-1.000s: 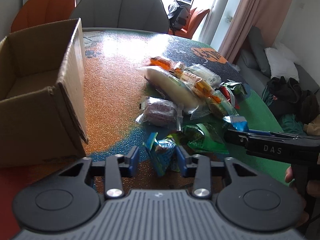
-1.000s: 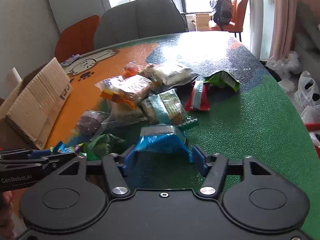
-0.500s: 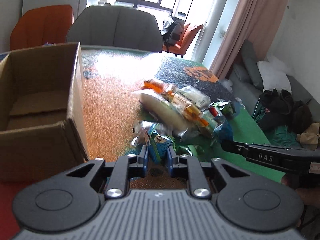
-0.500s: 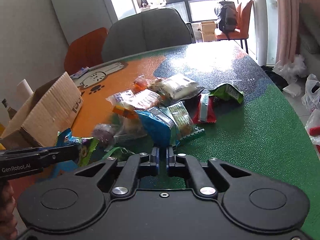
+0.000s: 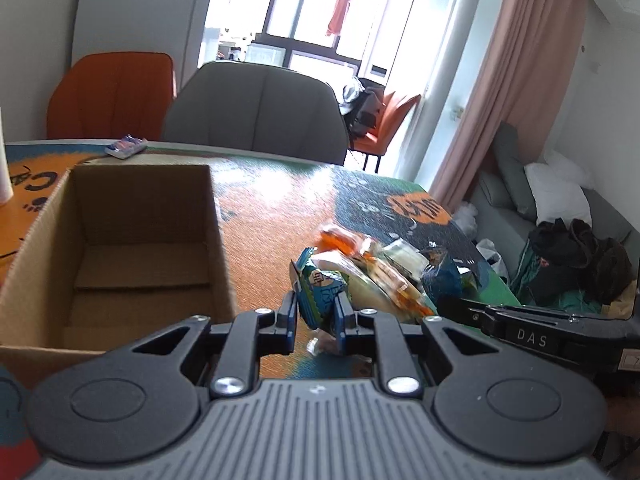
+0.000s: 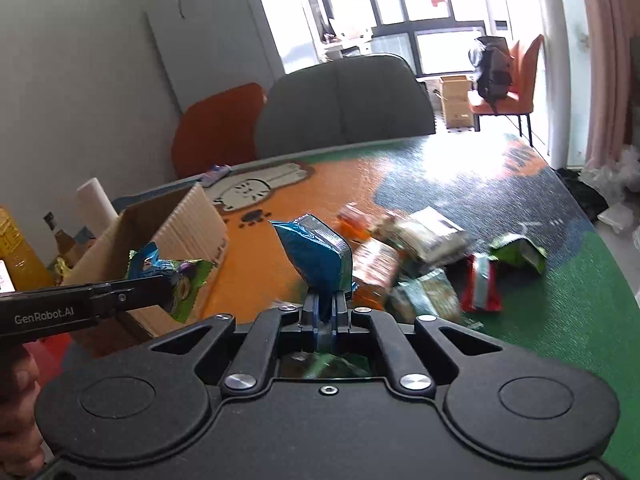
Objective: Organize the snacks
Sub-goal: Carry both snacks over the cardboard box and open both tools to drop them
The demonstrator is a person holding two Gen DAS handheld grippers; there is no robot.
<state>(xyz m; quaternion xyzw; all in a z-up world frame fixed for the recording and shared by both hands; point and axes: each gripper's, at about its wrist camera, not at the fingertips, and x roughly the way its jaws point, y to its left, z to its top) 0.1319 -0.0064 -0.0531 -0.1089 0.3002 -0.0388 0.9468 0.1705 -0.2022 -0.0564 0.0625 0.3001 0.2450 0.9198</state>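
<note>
My left gripper is shut on a small blue and green snack packet, lifted off the table just right of the open cardboard box. In the right wrist view the same packet hangs from the left gripper in front of the box. My right gripper is shut on a blue snack bag, which stands up from its jaws above the table. The other snacks lie in a loose pile mid-table.
The table has an orange, dark blue and green patterned top. A grey chair and an orange chair stand at the far edge. A white roll and bottles stand behind the box. A small packet lies at the far edge.
Both grippers closed on their packets and lifted them off the table. The views tilted up, and the left gripper came closer to the box opening.
</note>
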